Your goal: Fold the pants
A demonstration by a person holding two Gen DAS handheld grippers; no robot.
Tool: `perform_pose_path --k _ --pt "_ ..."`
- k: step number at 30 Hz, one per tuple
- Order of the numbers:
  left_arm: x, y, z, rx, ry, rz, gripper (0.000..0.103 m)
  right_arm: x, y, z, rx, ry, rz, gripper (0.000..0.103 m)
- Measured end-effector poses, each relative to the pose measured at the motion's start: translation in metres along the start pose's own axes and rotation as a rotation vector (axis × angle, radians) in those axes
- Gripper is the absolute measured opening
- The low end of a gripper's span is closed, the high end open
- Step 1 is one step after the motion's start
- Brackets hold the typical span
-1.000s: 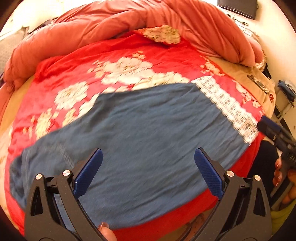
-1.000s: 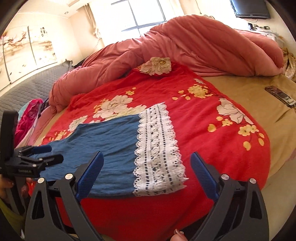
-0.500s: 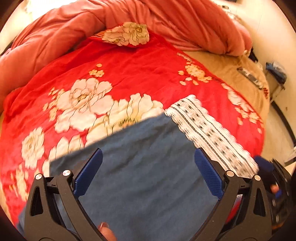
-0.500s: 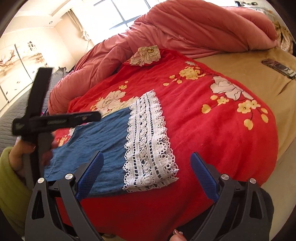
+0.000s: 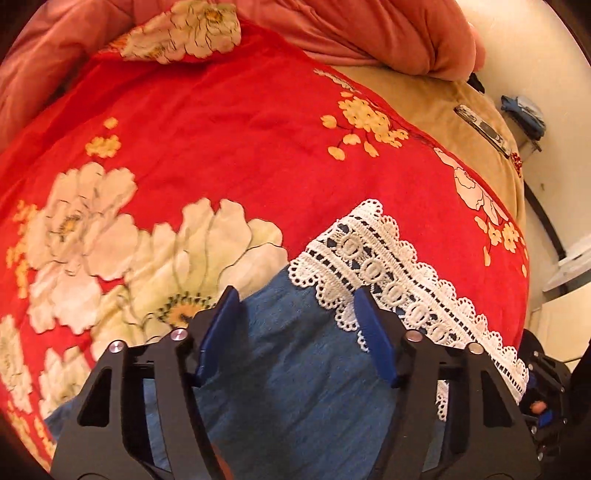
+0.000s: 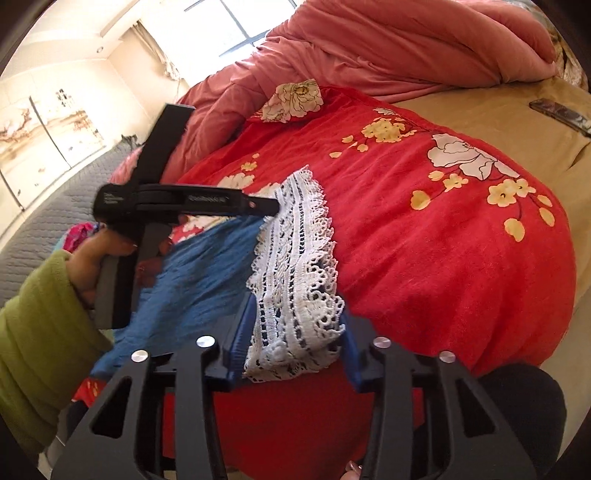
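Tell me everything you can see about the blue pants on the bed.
The blue pants look like soft, slightly crinkled cotton, with a wide white lace hem of openwork loops and scallops. They lie on the red flowered blanket, bunched and partly raised near the hem. The left claw is closing over the blue cloth by the far corner of the lace; the right claw is closing on the near lace corner, which sits between its pads. The waist end is out of view.

Location: home bedroom.
Evidence: a bed (image 6: pixel 480 122) with a red flowered blanket (image 6: pixel 424 236), a bunched pink quilt (image 6: pixel 388 48), a window (image 6: pixel 229 29) with a curtain (image 6: pixel 162 59), and a painted wardrobe (image 6: pixel 40 147).
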State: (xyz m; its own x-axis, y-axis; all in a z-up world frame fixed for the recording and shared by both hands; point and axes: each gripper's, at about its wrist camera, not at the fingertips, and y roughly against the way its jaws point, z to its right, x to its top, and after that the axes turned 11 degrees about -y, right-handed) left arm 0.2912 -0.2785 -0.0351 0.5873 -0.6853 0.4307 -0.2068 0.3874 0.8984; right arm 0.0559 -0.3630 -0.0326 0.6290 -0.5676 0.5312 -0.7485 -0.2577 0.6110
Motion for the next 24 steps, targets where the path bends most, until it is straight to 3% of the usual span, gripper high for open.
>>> perform_pose_path --k 5,11,19,24 --pt "0.001 -0.007 -0.009 -0.094 0.013 0.035 0.055 0.0 -0.005 -0.005 0.05 0.012 -0.009 0.033" --pt "0.001 -0.013 -0.008 -0.177 0.003 0.069 0.055 0.003 -0.016 0.001 0.04 -0.04 -0.044 0.035" --pt "0.005 -0.018 -0.008 -0.207 0.04 0.067 0.055 0.005 -0.024 0.001 0.059 -0.05 -0.061 0.035" --pt "0.004 -0.017 -0.001 -0.205 0.052 0.046 0.04 0.006 -0.026 -0.002 0.088 -0.03 -0.067 0.03"
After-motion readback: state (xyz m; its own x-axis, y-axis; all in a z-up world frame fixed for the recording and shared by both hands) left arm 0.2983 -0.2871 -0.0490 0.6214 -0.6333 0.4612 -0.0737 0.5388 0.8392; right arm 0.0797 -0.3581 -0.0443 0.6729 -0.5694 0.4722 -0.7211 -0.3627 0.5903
